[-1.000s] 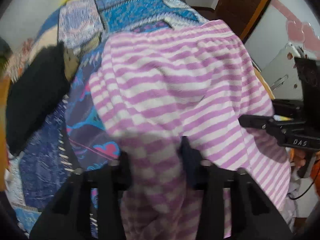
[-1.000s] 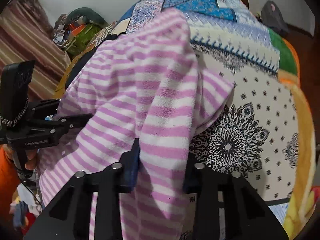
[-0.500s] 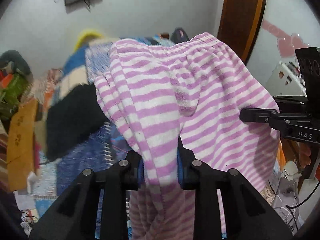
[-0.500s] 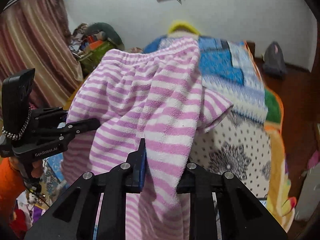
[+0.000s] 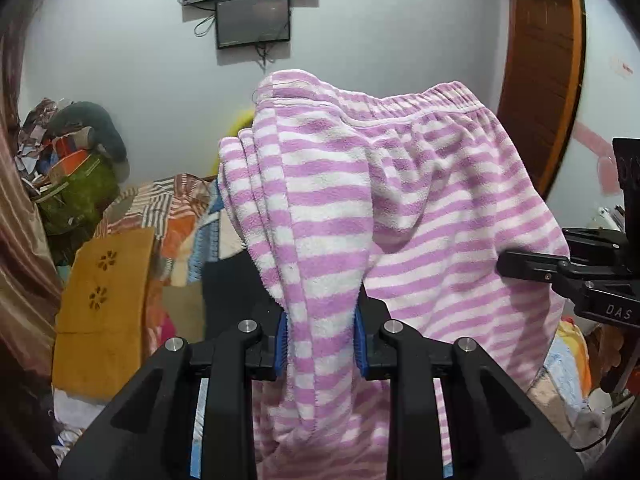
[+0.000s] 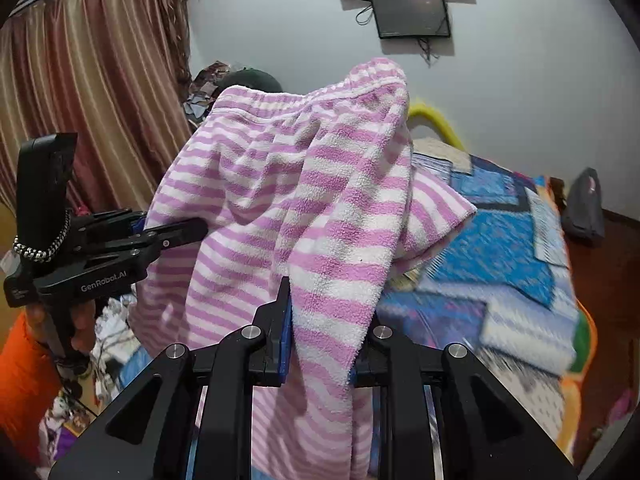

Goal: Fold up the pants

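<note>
Pink-and-white striped fleece pants hang in the air between both grippers, waistband uppermost. My left gripper is shut on a bunched fold of the pants at their left side. In the right wrist view the same pants drape over my right gripper, which is shut on a fold at their right side. Each gripper also shows in the other's view: the right gripper at the far right edge, the left gripper at the left, both pinching the cloth. The pant legs below are hidden.
A bed with a patchwork blanket lies below and to the right. A pile of clothes and bags sits at the left by a striped curtain. A wall screen and a wooden door stand behind.
Both grippers rose with the pants, lifting them off the bed. The views tilted up from the blanket to the wall and screen. The grips tightened slightly on the cloth.
</note>
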The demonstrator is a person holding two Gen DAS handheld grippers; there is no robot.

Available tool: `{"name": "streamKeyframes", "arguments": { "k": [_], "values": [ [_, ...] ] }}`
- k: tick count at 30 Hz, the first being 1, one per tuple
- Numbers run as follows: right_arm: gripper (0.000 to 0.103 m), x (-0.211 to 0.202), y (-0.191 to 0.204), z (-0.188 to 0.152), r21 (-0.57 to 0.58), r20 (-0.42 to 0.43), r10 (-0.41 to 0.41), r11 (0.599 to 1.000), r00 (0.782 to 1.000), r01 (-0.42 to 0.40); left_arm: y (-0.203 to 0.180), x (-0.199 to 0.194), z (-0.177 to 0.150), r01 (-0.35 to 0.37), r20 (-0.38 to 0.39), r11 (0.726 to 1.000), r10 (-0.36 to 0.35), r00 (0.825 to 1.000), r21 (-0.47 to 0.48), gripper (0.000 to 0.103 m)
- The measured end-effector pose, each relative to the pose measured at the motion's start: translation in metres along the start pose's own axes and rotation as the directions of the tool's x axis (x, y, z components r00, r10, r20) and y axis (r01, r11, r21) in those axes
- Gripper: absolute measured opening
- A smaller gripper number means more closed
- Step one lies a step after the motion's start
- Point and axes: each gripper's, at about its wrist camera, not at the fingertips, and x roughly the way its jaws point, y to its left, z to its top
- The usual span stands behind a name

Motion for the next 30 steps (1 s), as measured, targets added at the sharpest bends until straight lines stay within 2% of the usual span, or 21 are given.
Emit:
{"name": "streamKeyframes", "arguments": {
  "k": [6, 11, 14, 17, 19, 20, 21, 23, 24, 26, 28, 30],
  "values": [
    [0.018, 0.09, 0.002, 0.031, -0.033, -0.019, 0.004, 0.999, 1.0, -0.005, 0.067, 0.069, 0.009, -0.019, -0.069, 0.997, 0.014, 0.997, -0.075, 0.026],
    [0.018, 0.182, -0.02, 0.05, -0.01, -0.052, -0.003, 1.0, 0.999, 0.003, 0.115, 0.151, 0.015, -0.036, -0.119, 0.994, 0.024, 0.993, -0.105, 0.026],
    [0.018, 0.242, -0.035, 0.058, -0.036, -0.084, -0.086, 0.996, 0.993, 0.084, 0.136, 0.212, 0.018, -0.051, -0.177, 0.992, 0.031, 0.984, -0.111, 0.026],
    [0.02, 0.292, -0.053, 0.06, -0.076, -0.152, -0.164, 0.985, 0.975, 0.154, 0.157, 0.262, 0.003, -0.101, -0.232, 0.988, 0.072, 0.97, -0.115, 0.028],
    [0.02, 0.309, -0.065, 0.05, -0.125, -0.214, -0.225, 0.971, 0.951, 0.202, 0.168, 0.285, -0.012, -0.178, -0.291, 0.98, 0.144, 0.946, -0.094, 0.027],
    [0.02, 0.315, -0.07, 0.046, -0.162, -0.24, -0.265, 0.959, 0.934, 0.231, 0.172, 0.287, -0.017, -0.199, -0.297, 0.976, 0.166, 0.94, -0.085, 0.028],
    [0.02, 0.315, -0.073, 0.042, -0.192, -0.254, -0.29, 0.95, 0.923, 0.246, 0.178, 0.286, -0.021, -0.193, -0.287, 0.977, 0.16, 0.945, -0.091, 0.031],
    [0.026, 0.304, -0.084, 0.033, -0.228, -0.254, -0.32, 0.937, 0.913, 0.265, 0.186, 0.27, -0.024, -0.175, -0.246, 0.978, 0.143, 0.959, -0.114, 0.032],
    [0.028, 0.298, -0.087, 0.031, -0.228, -0.251, -0.329, 0.934, 0.91, 0.274, 0.189, 0.263, -0.024, -0.196, -0.234, 0.975, 0.167, 0.958, -0.107, 0.032],
    [0.028, 0.278, -0.092, 0.025, -0.229, -0.255, -0.357, 0.925, 0.898, 0.303, 0.198, 0.245, -0.023, -0.285, -0.238, 0.955, 0.259, 0.936, -0.083, 0.032],
    [0.028, 0.255, -0.092, 0.019, -0.215, -0.257, -0.347, 0.93, 0.902, 0.297, 0.208, 0.225, -0.026, -0.306, -0.258, 0.947, 0.273, 0.927, -0.1, 0.032],
    [0.028, 0.225, -0.086, 0.015, -0.196, -0.245, -0.312, 0.943, 0.918, 0.268, 0.205, 0.194, -0.028, -0.295, -0.242, 0.949, 0.261, 0.934, -0.113, 0.032]
  ]
}}
